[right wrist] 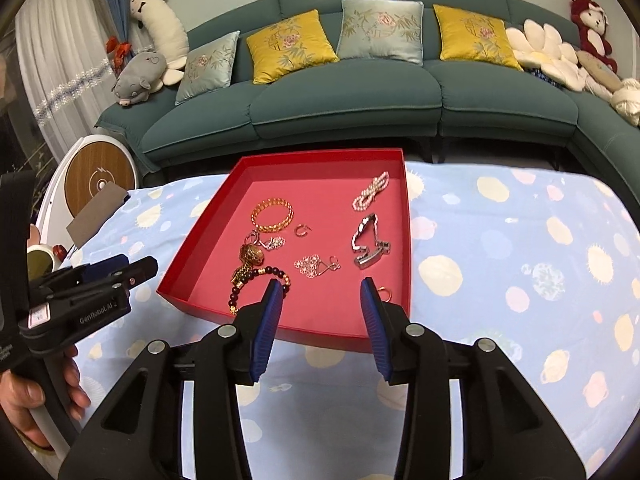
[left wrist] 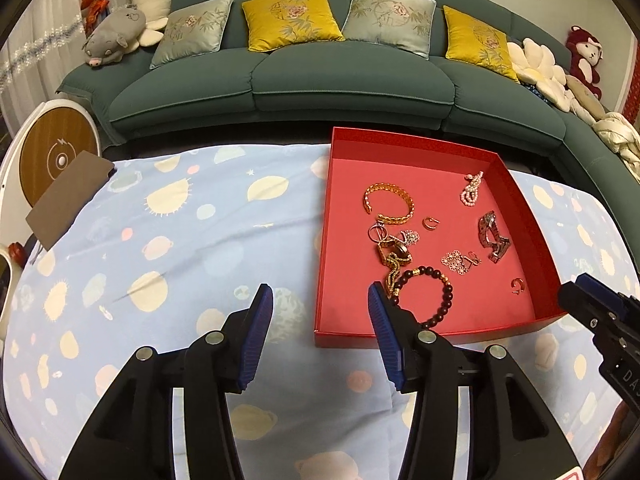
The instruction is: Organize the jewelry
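A red tray [left wrist: 520, 196] [right wrist: 192, 256] sits on the patterned cloth and holds several jewelry pieces. Among them are a gold bracelet [left wrist: 388, 204] [right wrist: 273, 214], a dark bead bracelet [left wrist: 444, 300] [right wrist: 256, 276], a pearl piece [left wrist: 472, 190] [right wrist: 370, 191], a silver watch [left wrist: 494, 238] [right wrist: 368, 246], flower earrings [left wrist: 456, 262] [right wrist: 312, 266] and small gold rings [left wrist: 518, 286] [right wrist: 301, 231]. My left gripper [left wrist: 320, 300] is open and empty just left of the tray's near corner. My right gripper [right wrist: 320, 294] is open and empty over the tray's near edge.
A blue cloth with planet prints [left wrist: 160, 240] [right wrist: 520, 260] covers the table. A green sofa [left wrist: 320, 76] with cushions and plush toys stands behind. A brown card [left wrist: 68, 200] and a round wooden-faced device [left wrist: 56, 156] lie at the far left.
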`<state>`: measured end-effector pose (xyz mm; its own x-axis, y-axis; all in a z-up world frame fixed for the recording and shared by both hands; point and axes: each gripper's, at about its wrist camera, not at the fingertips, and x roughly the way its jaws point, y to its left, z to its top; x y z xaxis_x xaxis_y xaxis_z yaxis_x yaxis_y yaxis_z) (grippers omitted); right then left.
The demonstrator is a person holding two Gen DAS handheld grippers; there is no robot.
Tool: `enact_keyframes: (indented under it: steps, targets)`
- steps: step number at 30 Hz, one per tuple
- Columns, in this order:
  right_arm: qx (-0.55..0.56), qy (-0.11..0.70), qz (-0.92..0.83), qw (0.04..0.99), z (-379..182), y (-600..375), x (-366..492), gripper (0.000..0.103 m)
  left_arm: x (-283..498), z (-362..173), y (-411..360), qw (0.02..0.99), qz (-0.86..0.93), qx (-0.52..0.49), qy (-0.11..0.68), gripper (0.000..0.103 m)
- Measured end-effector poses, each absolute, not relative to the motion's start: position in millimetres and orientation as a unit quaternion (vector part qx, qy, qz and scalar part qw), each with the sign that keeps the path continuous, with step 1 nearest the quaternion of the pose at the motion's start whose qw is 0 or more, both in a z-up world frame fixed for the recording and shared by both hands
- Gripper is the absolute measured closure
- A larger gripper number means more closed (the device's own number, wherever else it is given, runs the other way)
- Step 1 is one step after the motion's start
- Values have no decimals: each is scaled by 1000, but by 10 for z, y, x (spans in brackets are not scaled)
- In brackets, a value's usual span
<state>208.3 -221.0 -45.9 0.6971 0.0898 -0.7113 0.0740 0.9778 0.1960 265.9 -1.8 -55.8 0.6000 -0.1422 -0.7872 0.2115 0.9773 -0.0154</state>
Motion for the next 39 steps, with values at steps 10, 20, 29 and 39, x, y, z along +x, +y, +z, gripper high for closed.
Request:
enact_keyframes:
  steps: [10, 20, 29, 39]
  targets:
    - [53, 396, 1, 917, -569, -2042, 2206, 53, 2801, -931, -180, 874, -103, 38, 473, 55]
    - [89, 427, -12, 900, -797, -2225, 2340, 53, 2610, -958, -301, 877, -119, 70, 460, 54]
    - [69, 447, -12, 892, -964, -2226, 2474, 53, 2630, -973, -254, 875, -119, 59, 465, 51]
    - [66, 477, 0, 876, -997, -2108, 2242, 53, 2533, -1055, -159, 863, -129, 65, 484, 52]
